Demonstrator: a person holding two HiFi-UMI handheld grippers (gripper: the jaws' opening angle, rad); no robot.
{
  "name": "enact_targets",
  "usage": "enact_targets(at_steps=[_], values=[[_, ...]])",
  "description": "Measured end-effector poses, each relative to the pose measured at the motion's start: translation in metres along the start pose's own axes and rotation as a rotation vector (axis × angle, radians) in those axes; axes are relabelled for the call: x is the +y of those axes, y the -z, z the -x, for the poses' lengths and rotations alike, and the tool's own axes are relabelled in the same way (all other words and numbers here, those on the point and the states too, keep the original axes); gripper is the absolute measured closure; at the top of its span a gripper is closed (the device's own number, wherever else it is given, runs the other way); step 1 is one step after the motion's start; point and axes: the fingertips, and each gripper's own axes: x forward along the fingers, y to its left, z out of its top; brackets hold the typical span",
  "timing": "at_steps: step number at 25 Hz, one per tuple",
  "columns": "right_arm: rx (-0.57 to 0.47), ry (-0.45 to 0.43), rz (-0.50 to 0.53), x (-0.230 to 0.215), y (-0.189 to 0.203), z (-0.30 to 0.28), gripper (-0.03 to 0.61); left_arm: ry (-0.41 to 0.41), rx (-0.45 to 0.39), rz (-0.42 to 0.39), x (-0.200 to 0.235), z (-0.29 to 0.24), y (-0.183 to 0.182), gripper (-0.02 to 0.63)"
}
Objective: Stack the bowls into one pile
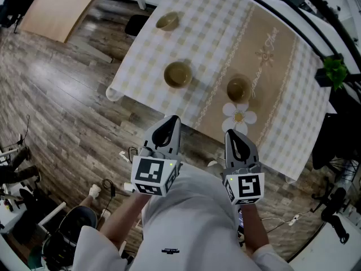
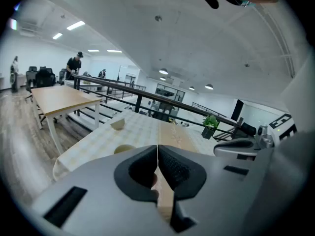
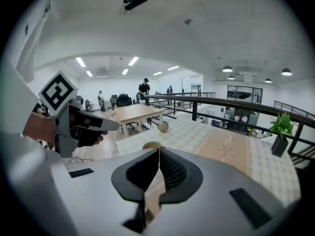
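Observation:
Three olive-green bowls stand apart on the checked tablecloth (image 1: 225, 38): a far bowl (image 1: 167, 21), a middle bowl (image 1: 177, 74) and a right bowl (image 1: 238, 88) on the tan runner. My left gripper (image 1: 171, 123) and right gripper (image 1: 236, 136) are held close to my body, short of the table's near edge, both shut on nothing. In the left gripper view the jaws (image 2: 157, 154) meet, with the far bowl (image 2: 117, 124) and middle bowl (image 2: 124, 149) beyond. The right gripper (image 3: 158, 159) shows the middle bowl (image 3: 151, 145) just above its closed tips.
A daisy-shaped mat (image 1: 238, 116) lies near the table's front edge. A potted plant (image 1: 335, 70) stands at the far right end. A wooden table (image 1: 59, 4) is across the plank floor at left. A black railing (image 3: 231, 104) runs behind the table. Cables and gear lie on the floor.

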Motion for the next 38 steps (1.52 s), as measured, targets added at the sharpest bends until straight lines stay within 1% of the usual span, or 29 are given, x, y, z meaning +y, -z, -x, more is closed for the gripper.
enact_targets(at_steps=[2, 5, 9, 12, 15, 17, 19, 23, 28, 32, 35, 38], values=[[-0.031, -0.042, -0.021, 0.001, 0.022, 0.056, 0.545, -0.033, -0.008, 0.032, -0.055, 0.047, 0.034, 0.591], [-0.065, -0.073, -0.030, 0.006, 0.056, 0.141, 0.545, -0.058, 0.001, 0.082, -0.138, 0.110, 0.084, 0.591], [-0.063, -0.104, -0.063, 0.020, 0.106, 0.255, 0.543, -0.069, 0.019, 0.134, -0.233, 0.180, 0.141, 0.591], [-0.044, -0.088, -0.097, 0.023, 0.144, 0.327, 0.545, -0.037, 0.051, 0.126, -0.292, 0.214, 0.174, 0.591], [-0.020, -0.069, -0.150, 0.025, 0.179, 0.366, 0.545, 0.010, 0.098, 0.095, -0.336, 0.233, 0.205, 0.591], [-0.019, -0.063, -0.215, 0.030, 0.195, 0.381, 0.545, 0.033, 0.121, 0.077, -0.350, 0.242, 0.221, 0.591], [-0.036, -0.064, -0.261, 0.033, 0.200, 0.389, 0.543, 0.039, 0.115, 0.070, -0.354, 0.249, 0.224, 0.591], [-0.081, -0.042, -0.230, 0.029, 0.193, 0.402, 0.543, 0.031, 0.088, 0.050, -0.363, 0.255, 0.217, 0.591], [-0.093, -0.041, -0.224, 0.002, 0.188, 0.398, 0.543, 0.010, 0.077, 0.016, -0.373, 0.238, 0.204, 0.591], [-0.084, -0.025, -0.217, -0.012, 0.182, 0.386, 0.543, -0.003, 0.106, 0.007, -0.371, 0.224, 0.198, 0.591], [-0.066, -0.053, -0.233, -0.020, 0.188, 0.387, 0.543, 0.001, 0.155, 0.017, -0.376, 0.215, 0.206, 0.591], [-0.052, -0.052, -0.243, -0.031, 0.193, 0.387, 0.543, -0.002, 0.149, 0.017, -0.377, 0.208, 0.200, 0.591]])
